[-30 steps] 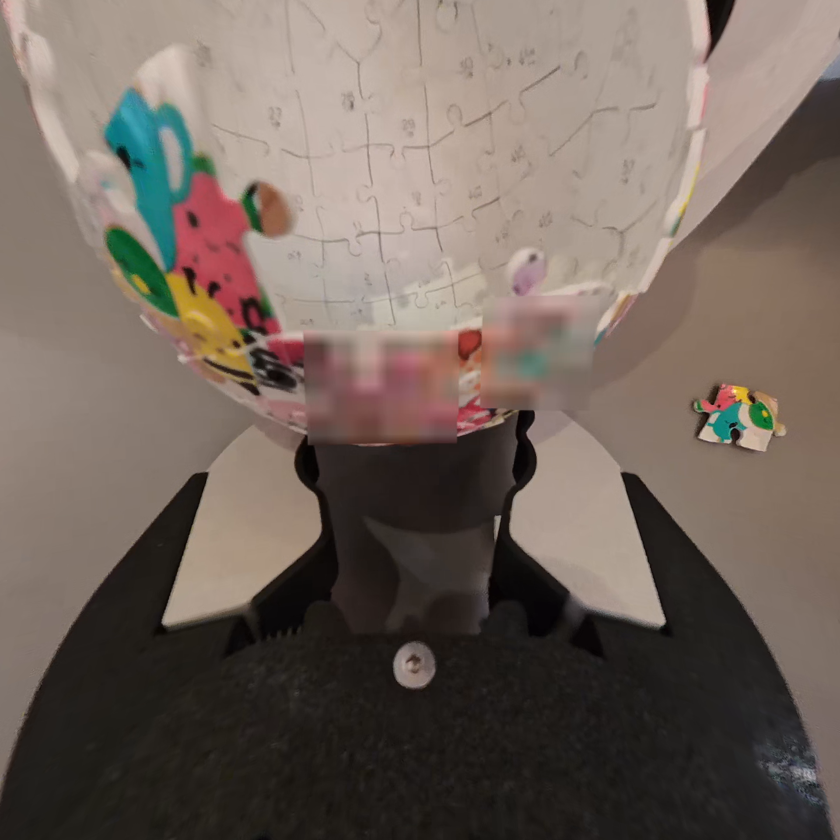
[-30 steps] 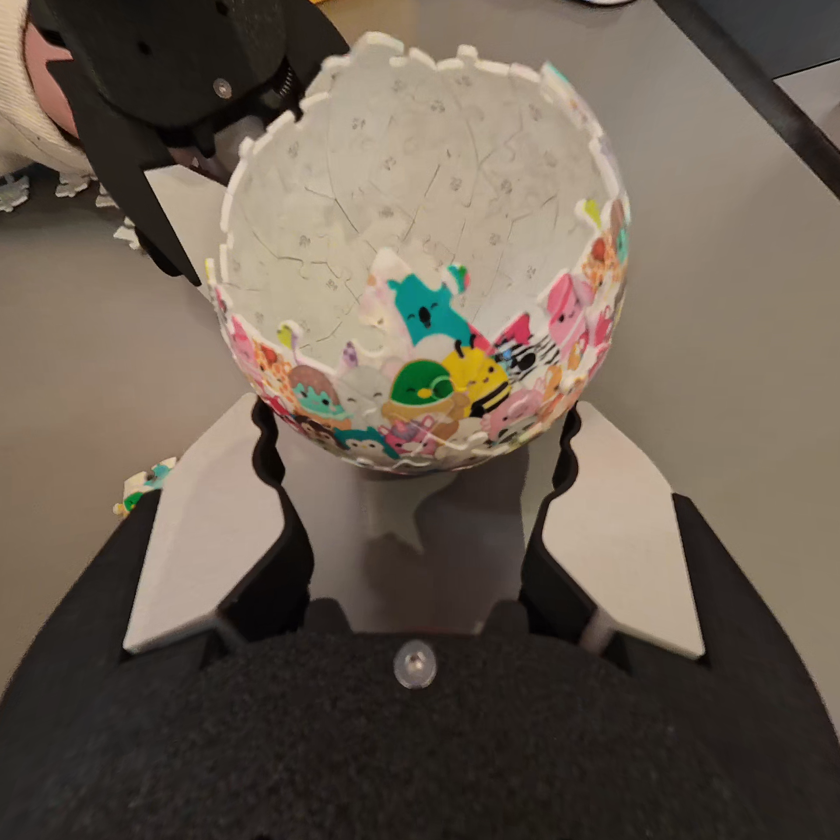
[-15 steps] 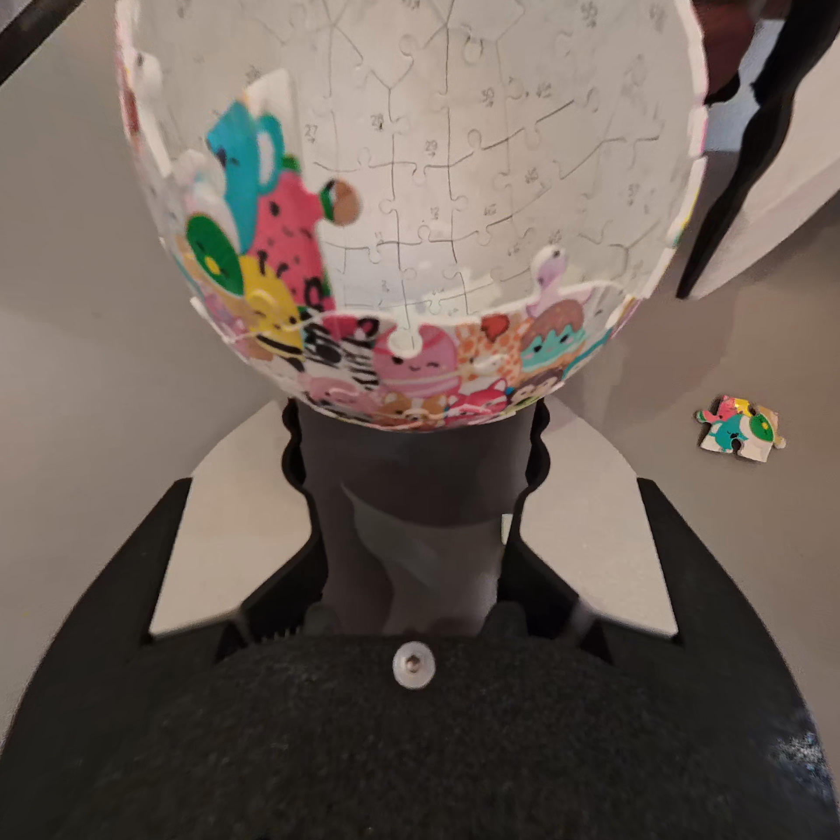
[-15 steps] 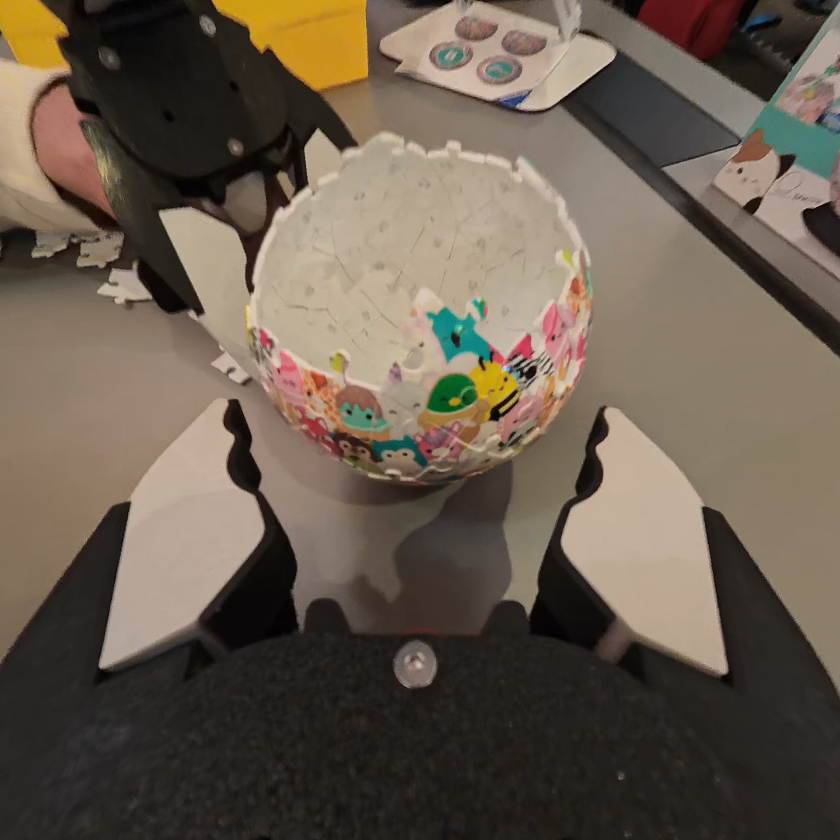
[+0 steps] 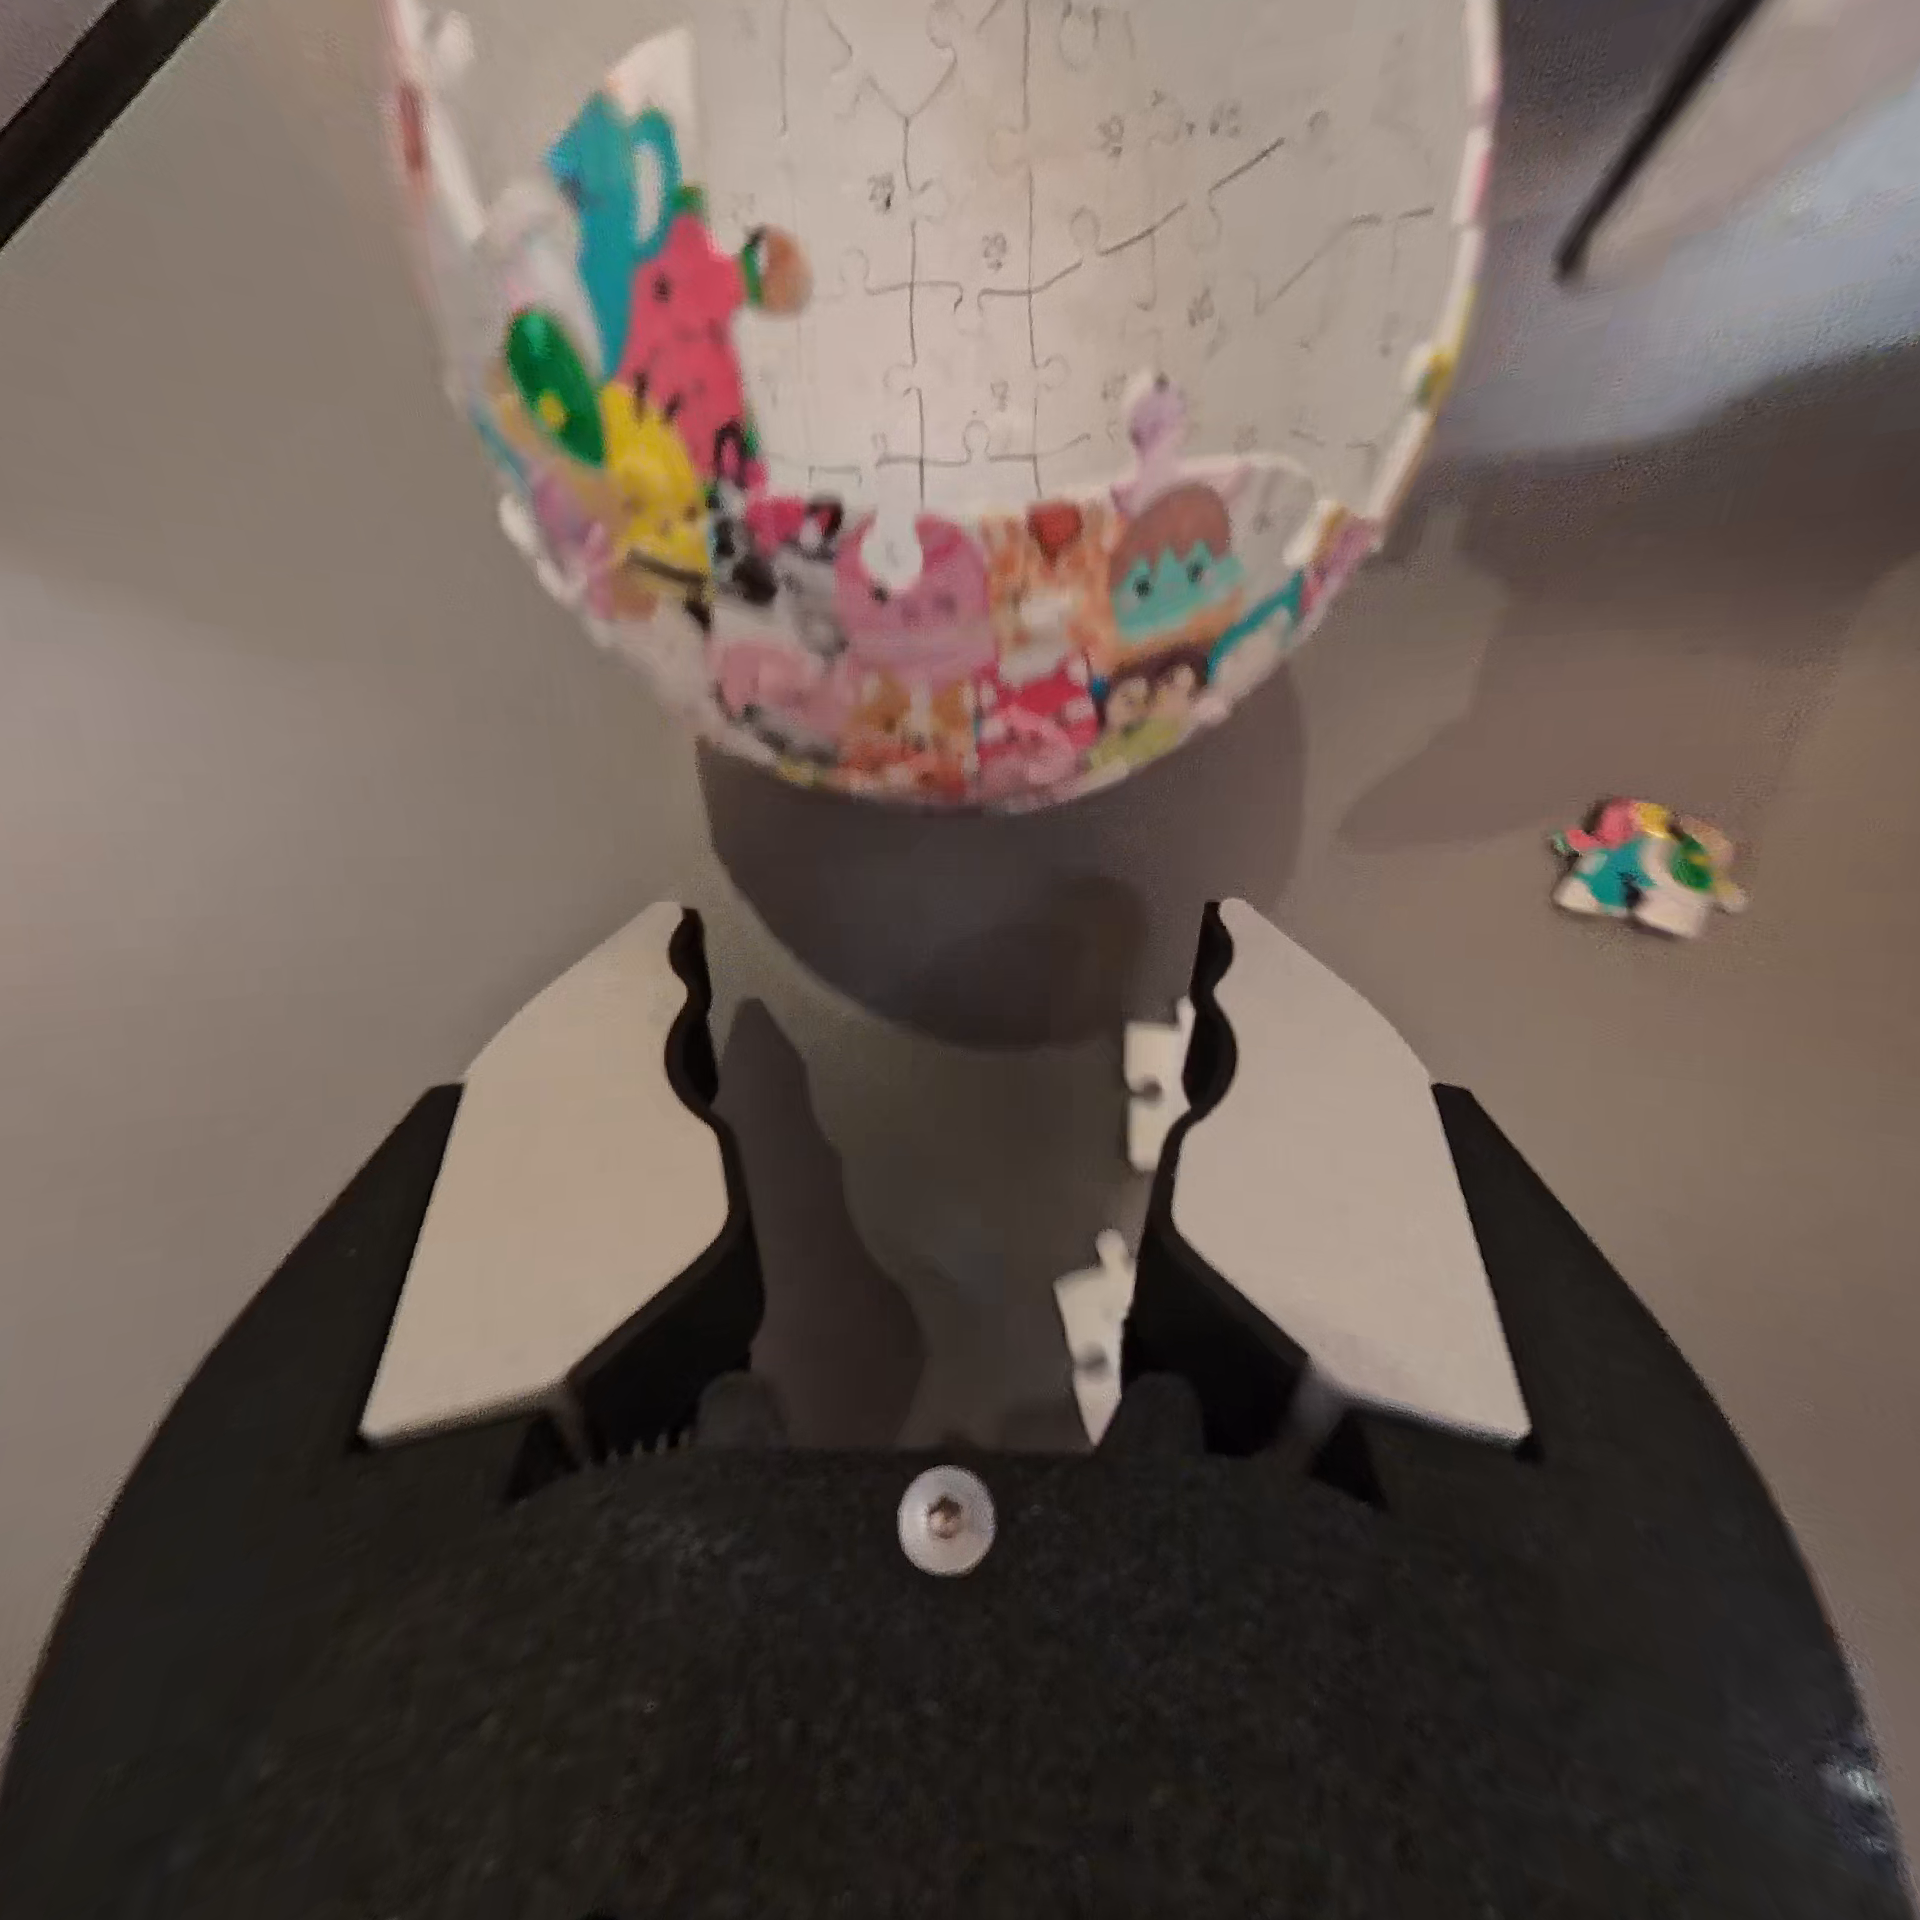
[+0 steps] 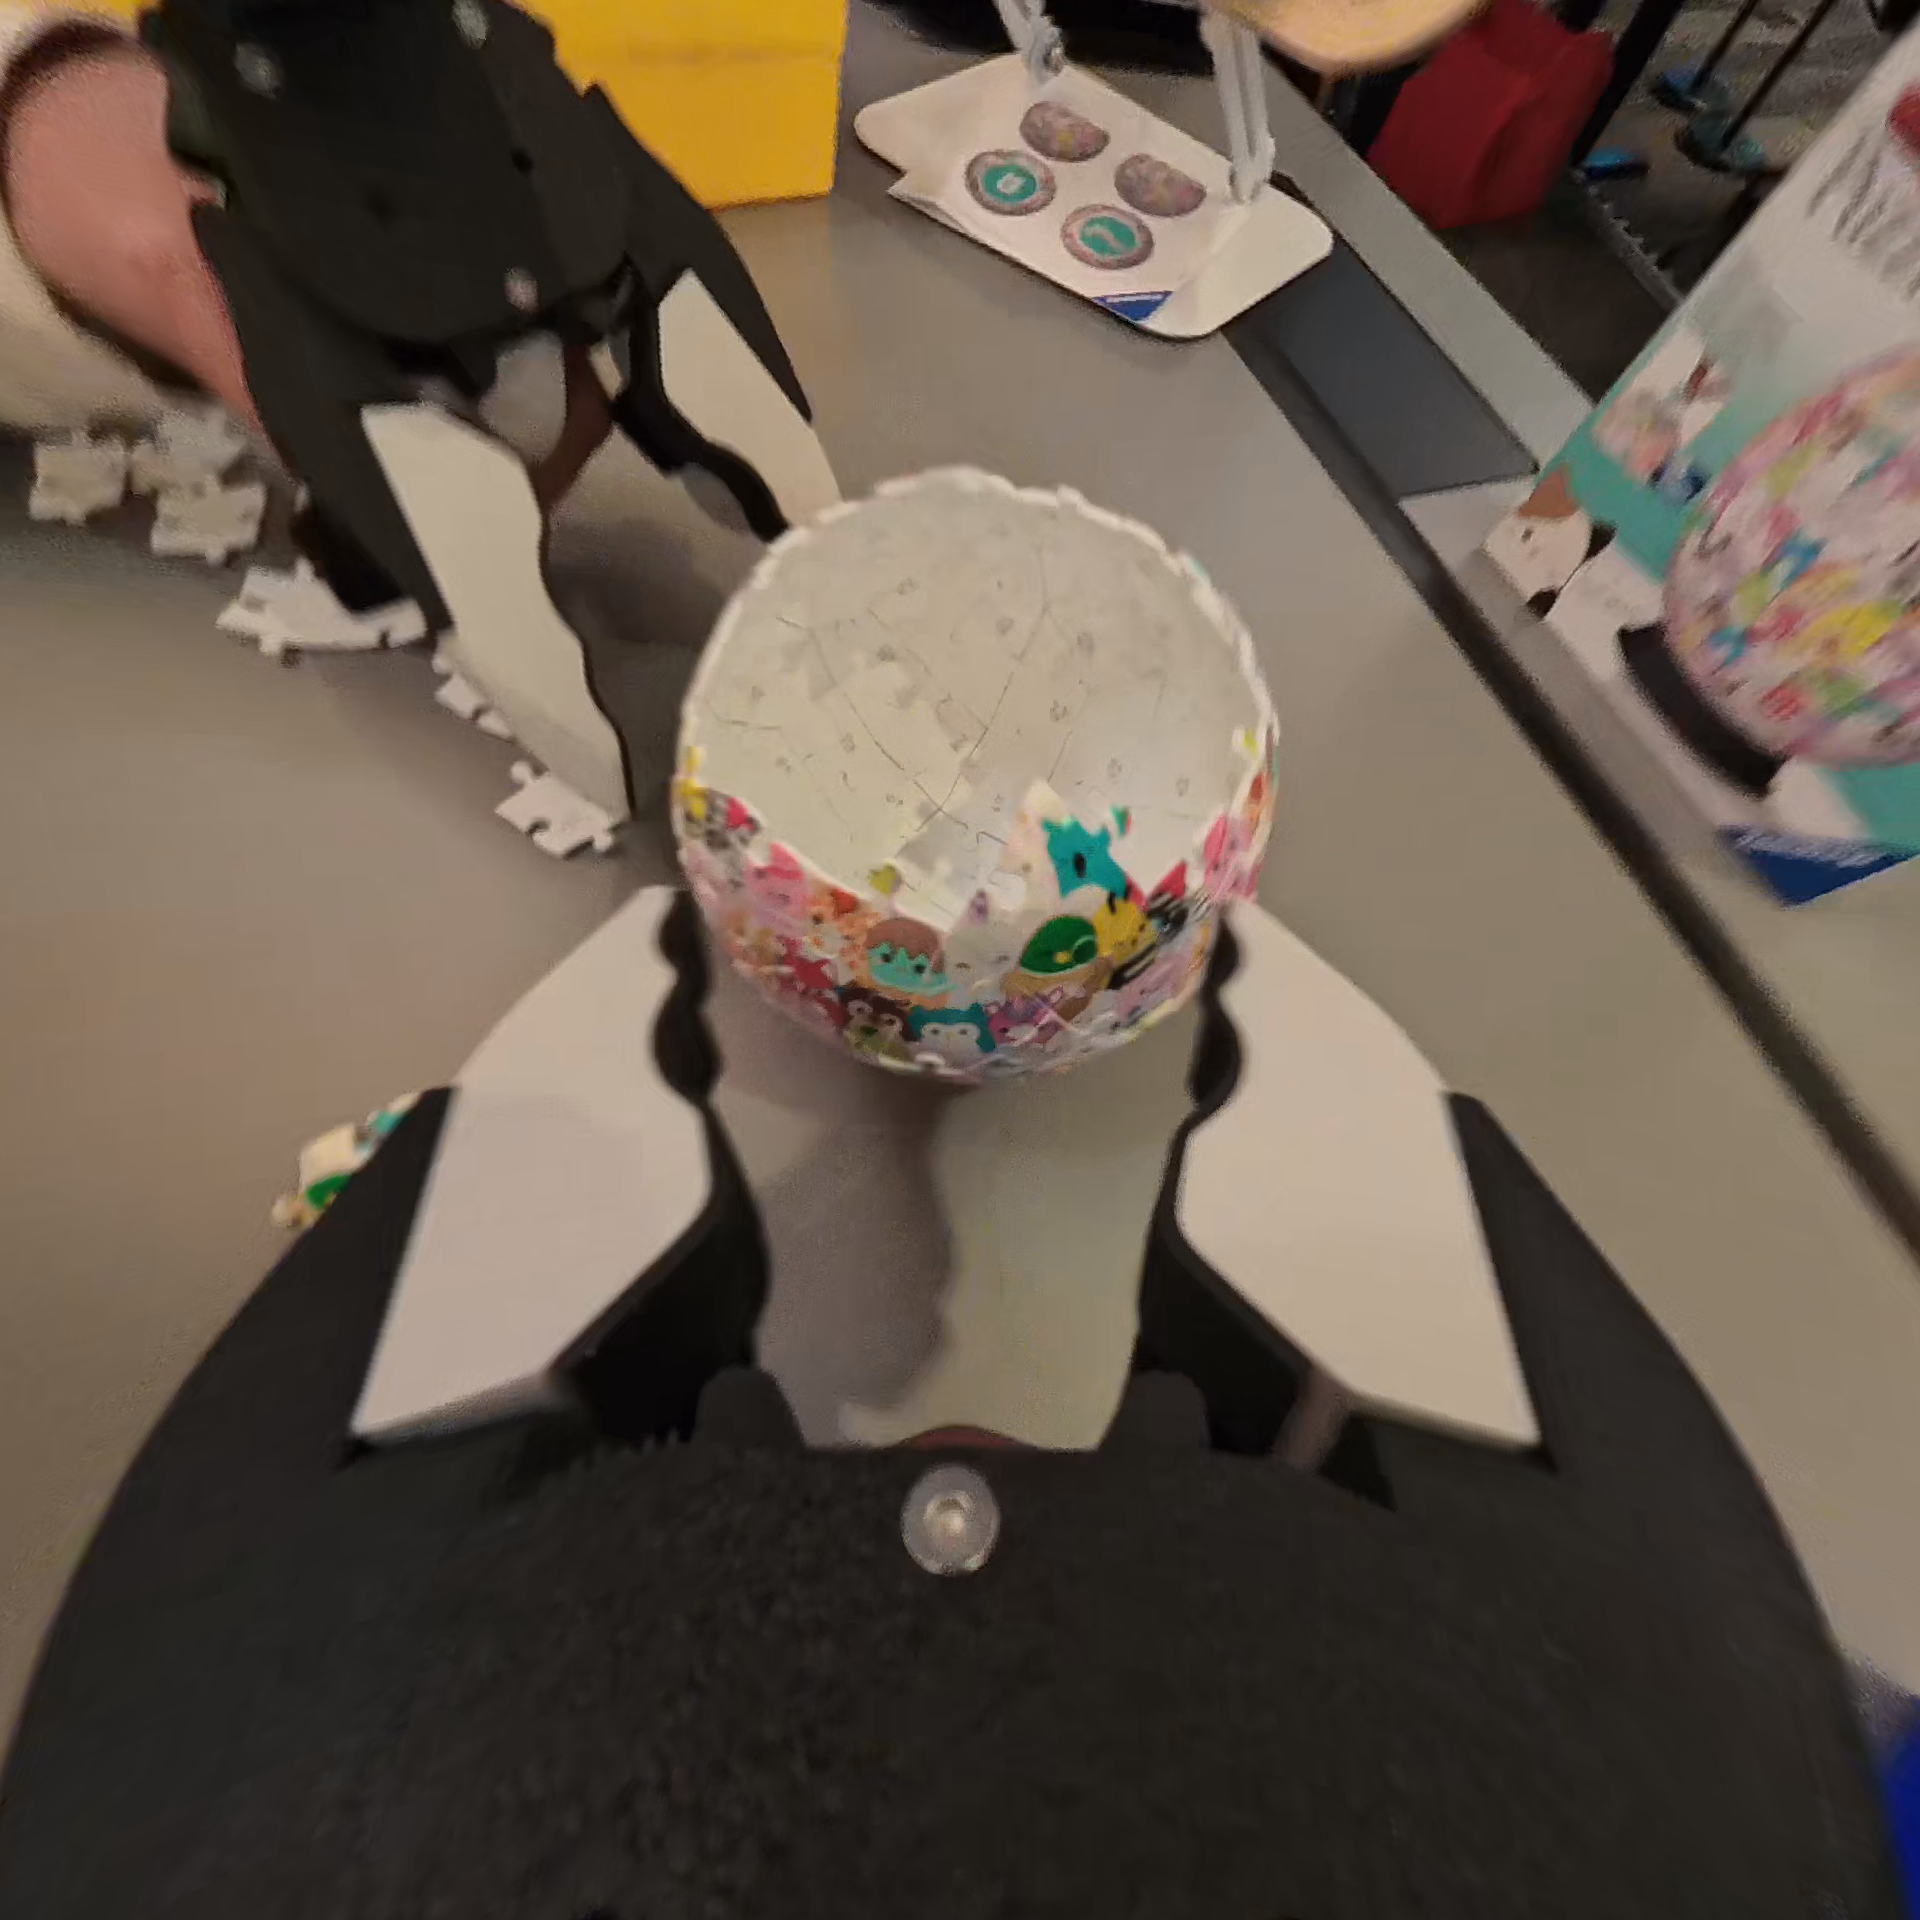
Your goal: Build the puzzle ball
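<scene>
The puzzle ball (image 6: 971, 790) is sitting on the grey table (image 6: 260, 935) as an open bowl — by my judgement about half built; loose pieces (image 6: 312, 613) are lying behind it and a small joined cluster (image 5: 1647, 868) is waiting beside it. The left gripper (image 5: 951, 940) is standing wide and empty just short of the shell; the right gripper (image 6: 945, 935) is also gaping wide, holding nothing.

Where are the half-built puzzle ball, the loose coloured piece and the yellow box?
puzzle ball (image 6: 966, 717): right wrist view, white inner wall.
loose coloured piece (image 5: 1642, 868): left wrist view, its printed face.
yellow box (image 6: 727, 94): right wrist view, front side.
</scene>
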Motion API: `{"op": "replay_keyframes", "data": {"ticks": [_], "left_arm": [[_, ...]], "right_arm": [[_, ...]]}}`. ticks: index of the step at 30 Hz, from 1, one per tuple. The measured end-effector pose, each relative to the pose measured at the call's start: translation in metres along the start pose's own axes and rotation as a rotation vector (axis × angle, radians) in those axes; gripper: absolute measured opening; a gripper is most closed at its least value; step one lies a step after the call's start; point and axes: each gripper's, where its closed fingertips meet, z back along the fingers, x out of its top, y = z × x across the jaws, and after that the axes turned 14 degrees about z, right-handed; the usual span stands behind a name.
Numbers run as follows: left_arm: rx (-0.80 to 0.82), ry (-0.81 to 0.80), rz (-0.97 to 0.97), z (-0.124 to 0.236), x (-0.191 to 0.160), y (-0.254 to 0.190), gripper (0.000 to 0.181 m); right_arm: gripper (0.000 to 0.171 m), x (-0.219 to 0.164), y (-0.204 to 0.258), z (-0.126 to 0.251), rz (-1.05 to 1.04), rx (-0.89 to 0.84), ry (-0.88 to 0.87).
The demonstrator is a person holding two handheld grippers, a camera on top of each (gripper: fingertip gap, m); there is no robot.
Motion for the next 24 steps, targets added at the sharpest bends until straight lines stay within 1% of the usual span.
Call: {"op": "replay_keyframes", "data": {"ticks": [1,2,3,4,5,6,7,9,10,11,13,15,20,22,24], "left_arm": [[-0.010,-0.007,0.018,0.014,-0.004,-0.004,0.085],[-0.013,-0.028,0.039,0.029,-0.006,-0.010,0.081],[-0.007,-0.052,0.067,0.044,-0.010,-0.017,0.076],[-0.018,-0.072,0.092,0.059,-0.016,-0.027,0.076],[-0.044,-0.099,0.111,0.074,-0.023,-0.041,0.077],[-0.059,-0.136,0.134,0.088,-0.031,-0.055,0.075],[-0.070,-0.171,0.160,0.100,-0.041,-0.068,0.072],[-0.105,-0.208,0.171,0.115,-0.063,-0.096,0.071],[-0.103,-0.217,0.169,0.120,-0.073,-0.106,0.071],[-0.112,-0.220,0.165,0.123,-0.083,-0.116,0.071],[-0.146,-0.215,0.158,0.124,-0.099,-0.133,0.071],[-0.158,-0.183,0.146,0.122,-0.111,-0.142,0.073],[-0.210,-0.188,0.147,0.130,-0.114,-0.151,0.074],[-0.208,-0.197,0.142,0.134,-0.116,-0.150,0.073],[-0.201,-0.200,0.133,0.138,-0.117,-0.148,0.074]], "right_arm": [[0.077,0.009,-0.001,0.011,0.073,-0.001,0.042],[0.070,0.022,-0.001,0.022,0.127,0.000,0.070],[0.058,0.036,0.005,0.029,0.165,0.040,0.075],[0.055,0.049,0.013,0.032,0.183,0.102,0.085],[0.060,0.056,0.025,0.031,0.180,0.183,0.129],[0.061,0.058,0.036,0.027,0.186,0.263,0.192],[0.059,0.057,0.042,0.022,0.210,0.304,0.263],[0.056,0.044,0.040,0.009,0.294,0.315,0.412],[0.053,0.038,0.035,0.003,0.323,0.306,0.464],[0.049,0.034,0.036,-0.002,0.320,0.332,0.496],[0.046,0.030,0.040,-0.011,0.261,0.406,0.545],[0.038,0.027,0.043,-0.016,0.228,0.464,0.595],[0.028,0.020,0.044,-0.020,0.233,0.513,0.705],[0.021,0.021,0.043,-0.022,0.234,0.517,0.725],[0.020,0.021,0.047,-0.023,0.230,0.546,0.735]]}}
